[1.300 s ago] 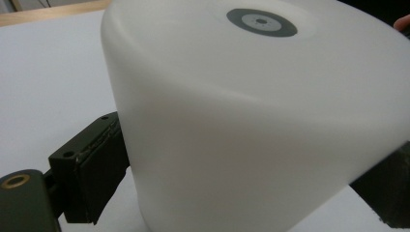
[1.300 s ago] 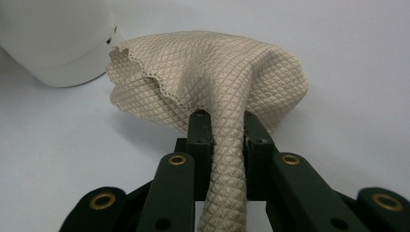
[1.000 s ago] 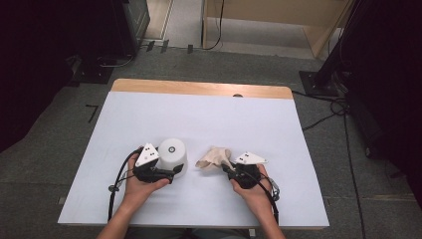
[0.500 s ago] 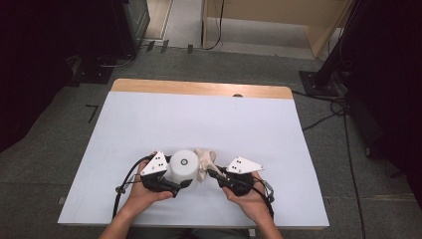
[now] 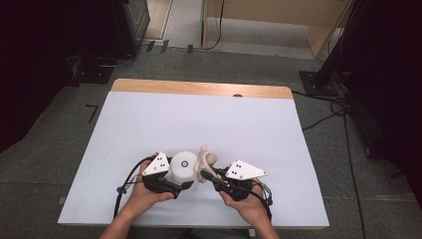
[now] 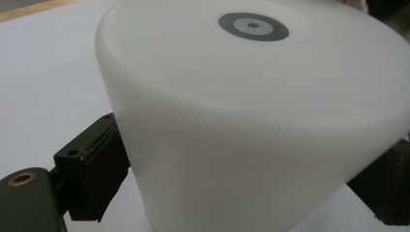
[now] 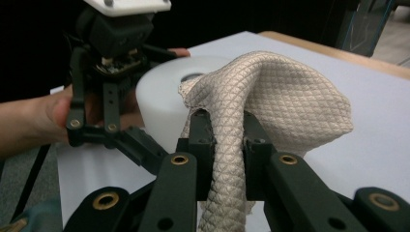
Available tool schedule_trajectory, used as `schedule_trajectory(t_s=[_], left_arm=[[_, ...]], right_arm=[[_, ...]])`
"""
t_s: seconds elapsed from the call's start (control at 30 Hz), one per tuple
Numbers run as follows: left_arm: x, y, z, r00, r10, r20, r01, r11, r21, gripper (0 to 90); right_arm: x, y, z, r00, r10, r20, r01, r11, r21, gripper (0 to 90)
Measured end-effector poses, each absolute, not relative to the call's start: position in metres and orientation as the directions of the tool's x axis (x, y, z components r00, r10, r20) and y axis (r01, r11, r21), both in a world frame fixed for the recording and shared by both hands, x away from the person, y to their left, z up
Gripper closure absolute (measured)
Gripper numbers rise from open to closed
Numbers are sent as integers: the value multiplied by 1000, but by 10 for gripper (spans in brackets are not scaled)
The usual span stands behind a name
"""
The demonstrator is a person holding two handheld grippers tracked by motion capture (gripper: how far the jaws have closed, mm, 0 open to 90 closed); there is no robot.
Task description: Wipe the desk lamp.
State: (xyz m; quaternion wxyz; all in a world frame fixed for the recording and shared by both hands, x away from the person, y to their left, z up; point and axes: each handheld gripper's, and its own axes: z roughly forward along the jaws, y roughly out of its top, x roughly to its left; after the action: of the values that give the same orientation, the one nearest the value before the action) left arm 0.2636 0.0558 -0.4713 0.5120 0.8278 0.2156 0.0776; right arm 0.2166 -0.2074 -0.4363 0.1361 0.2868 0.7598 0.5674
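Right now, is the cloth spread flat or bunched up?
Bunched up. The cloth is pinched between the right gripper jaws and stands in a crumpled fold beside the white tub, lifted rather than flat on the table.

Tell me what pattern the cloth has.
The beige cloth has a quilted diamond weave, clearest in the right gripper view.

The beige cloth (image 5: 205,158), pinched in the right gripper (image 5: 205,175), has been carried leftward and raised against the white cylinder (image 5: 184,167); the cylinder, clamped by the left gripper (image 5: 186,184), has been drawn slightly nearer the table's front edge.
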Motion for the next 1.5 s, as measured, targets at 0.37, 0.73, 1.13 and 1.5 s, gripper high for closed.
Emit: schedule_trajectory(t_s=[0.37, 0.73, 1.13, 1.5], left_arm=[[263, 55, -472, 895, 437, -90, 277, -385, 880, 63], [263, 54, -472, 895, 438, -88, 275, -386, 880, 63], [263, 55, -472, 894, 438, -97, 283, -382, 880, 63], [263, 54, -472, 893, 440, -95, 282, -383, 880, 61]], right_arm=[[225, -208, -456, -790, 591, 165, 356, 223, 907, 799], [238, -202, -489, -749, 618, 237, 498, 290, 817, 796], [230, -200, -464, -750, 637, 179, 433, 268, 861, 796], [222, -205, -439, -762, 624, 176, 365, 188, 912, 796]])
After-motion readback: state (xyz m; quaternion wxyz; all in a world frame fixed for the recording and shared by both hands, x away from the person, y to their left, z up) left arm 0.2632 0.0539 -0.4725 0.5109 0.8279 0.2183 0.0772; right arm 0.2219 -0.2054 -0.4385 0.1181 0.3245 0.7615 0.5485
